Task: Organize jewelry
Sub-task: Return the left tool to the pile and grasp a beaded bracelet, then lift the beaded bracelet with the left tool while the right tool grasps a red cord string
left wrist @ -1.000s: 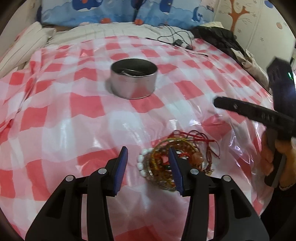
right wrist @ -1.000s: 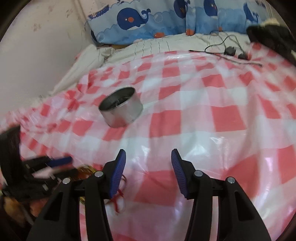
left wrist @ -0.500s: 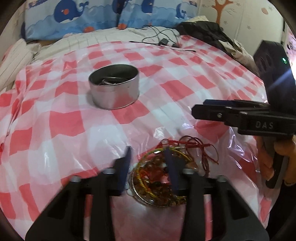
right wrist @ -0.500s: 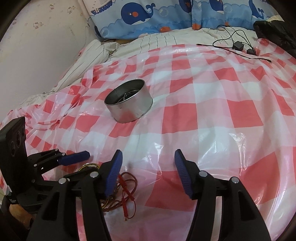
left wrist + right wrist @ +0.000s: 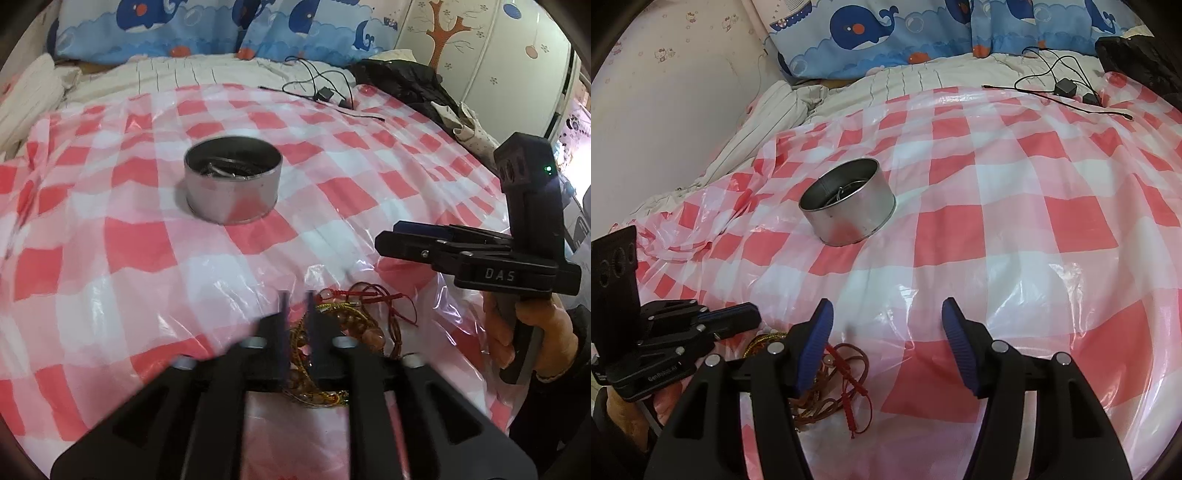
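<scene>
Left wrist view: tin (image 5: 233, 184) stands upright mid-bed, mouth up; left claw (image 5: 297, 325), narrowed and just reopening slightly, straddles the tangled bracelet heap (image 5: 347, 321), grip unclear; right claw (image 5: 886, 343) hangs released beside it.

Red-and-white checked plastic sheet (image 5: 1015, 206) covering bed, silver tin (image 5: 849, 206), gold and red-cord jewelry (image 5: 347, 317), blue whale-print pillow (image 5: 923, 29), blue pads (image 5: 812, 343) showing on black right claw (image 5: 886, 343).
</scene>
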The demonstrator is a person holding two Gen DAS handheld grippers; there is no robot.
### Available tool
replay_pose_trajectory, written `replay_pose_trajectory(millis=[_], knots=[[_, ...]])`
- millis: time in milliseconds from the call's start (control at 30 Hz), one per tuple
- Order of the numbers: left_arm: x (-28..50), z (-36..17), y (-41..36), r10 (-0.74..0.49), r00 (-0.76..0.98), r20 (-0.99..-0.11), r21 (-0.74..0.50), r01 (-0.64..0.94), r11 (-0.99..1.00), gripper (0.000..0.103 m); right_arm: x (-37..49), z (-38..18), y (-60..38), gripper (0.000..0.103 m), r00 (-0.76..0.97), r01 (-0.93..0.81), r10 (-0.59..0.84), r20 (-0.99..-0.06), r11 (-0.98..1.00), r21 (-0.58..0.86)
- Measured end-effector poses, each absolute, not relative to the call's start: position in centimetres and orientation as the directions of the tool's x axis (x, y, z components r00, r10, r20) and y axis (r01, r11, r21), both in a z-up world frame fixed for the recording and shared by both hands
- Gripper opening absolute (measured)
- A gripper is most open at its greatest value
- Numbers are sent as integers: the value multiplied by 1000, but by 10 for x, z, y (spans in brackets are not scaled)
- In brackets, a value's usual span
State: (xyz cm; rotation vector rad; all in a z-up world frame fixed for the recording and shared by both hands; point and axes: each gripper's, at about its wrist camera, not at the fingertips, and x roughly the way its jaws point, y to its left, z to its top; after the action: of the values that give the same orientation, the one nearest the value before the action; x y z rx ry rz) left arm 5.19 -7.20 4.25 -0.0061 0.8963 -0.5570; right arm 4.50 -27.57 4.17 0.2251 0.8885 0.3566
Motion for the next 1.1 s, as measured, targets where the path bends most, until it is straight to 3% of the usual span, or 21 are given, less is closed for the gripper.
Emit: replay_pose_trajectory(millis=[33,133,200,267,333,500,767,1000,1100], knots=[[52,42,-73,-459,498,-736,-230,454,861,37,45,42,-275,60,577,-212,396,-715,917,337],[53,35,-79,-459,489,-742,-227,461,858,39,45,42,-274,60,576,-215,398,-714,916,338],[54,28,-84,-456,461,-761,-228,469,853,32,44,41,-274,60,575,-216,399,-715,916,338],[54,28,-85,-467,452,-760,-238,476,847,3,45,41,-274,60,575,-215,399,-715,916,339],[52,38,-80,-483,473,-737,-250,473,845,3,44,42,-274,60,575,-216,400,-713,915,340],[56,59,-45,-589,497,-637,-413,425,806,3,43,43,-270,60,572,-238,411,-710,911,336],[62,74,4,-612,576,-543,-543,315,778,3,32,50,-247,60,516,-387,520,-681,850,356],[60,79,12,-572,610,-549,-514,293,806,3,5,51,-198,60,443,-602,562,-698,764,234],[60,79,14,-568,612,-550,-514,288,808,3,11,47,-205,60,487,-544,486,-725,819,183]])
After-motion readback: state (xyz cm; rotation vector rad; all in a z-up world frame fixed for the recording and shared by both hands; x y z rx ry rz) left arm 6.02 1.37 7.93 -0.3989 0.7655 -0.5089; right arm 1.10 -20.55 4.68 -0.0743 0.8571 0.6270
